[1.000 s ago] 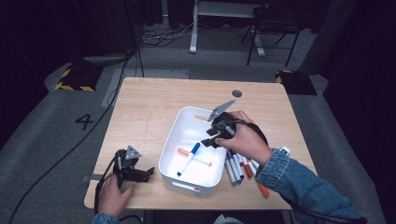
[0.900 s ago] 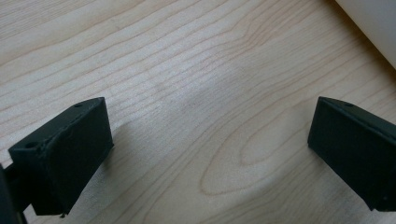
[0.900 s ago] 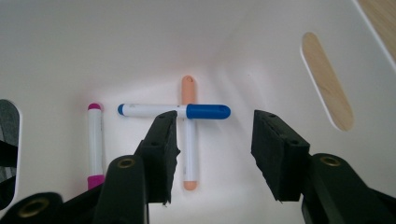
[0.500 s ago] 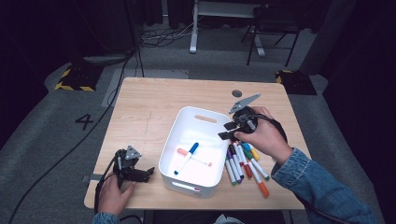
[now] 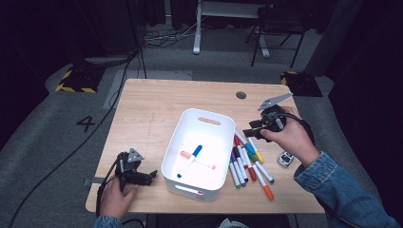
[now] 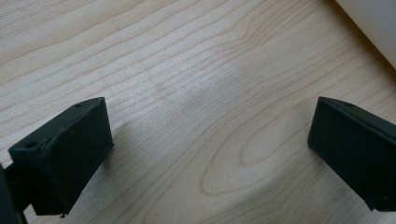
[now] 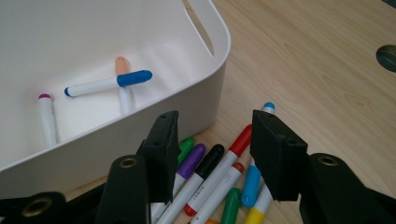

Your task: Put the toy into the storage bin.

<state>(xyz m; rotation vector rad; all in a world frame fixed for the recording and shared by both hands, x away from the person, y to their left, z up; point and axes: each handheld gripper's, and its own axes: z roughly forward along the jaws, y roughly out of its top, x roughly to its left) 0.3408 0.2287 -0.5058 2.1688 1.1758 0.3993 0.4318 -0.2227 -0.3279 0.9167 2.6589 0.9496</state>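
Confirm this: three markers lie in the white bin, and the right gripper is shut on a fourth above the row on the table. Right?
Not quite. The right gripper holds nothing: the right gripper view shows its fingers apart and empty above the row. Three markers do lie in the bin.

In the high view the table [image 5: 157,123] is lit from above while the floor and room around it fall into near darkness, and the white bin [image 5: 215,124] glares slightly. The picture is soft and grainy, with fine detail lost on the markers [image 5: 249,161]. Both gripper views are brighter and even; soft shadows spread beneath the black jaws on the wood, the nearest parts of the jaws blur, and lines bend toward the edges.
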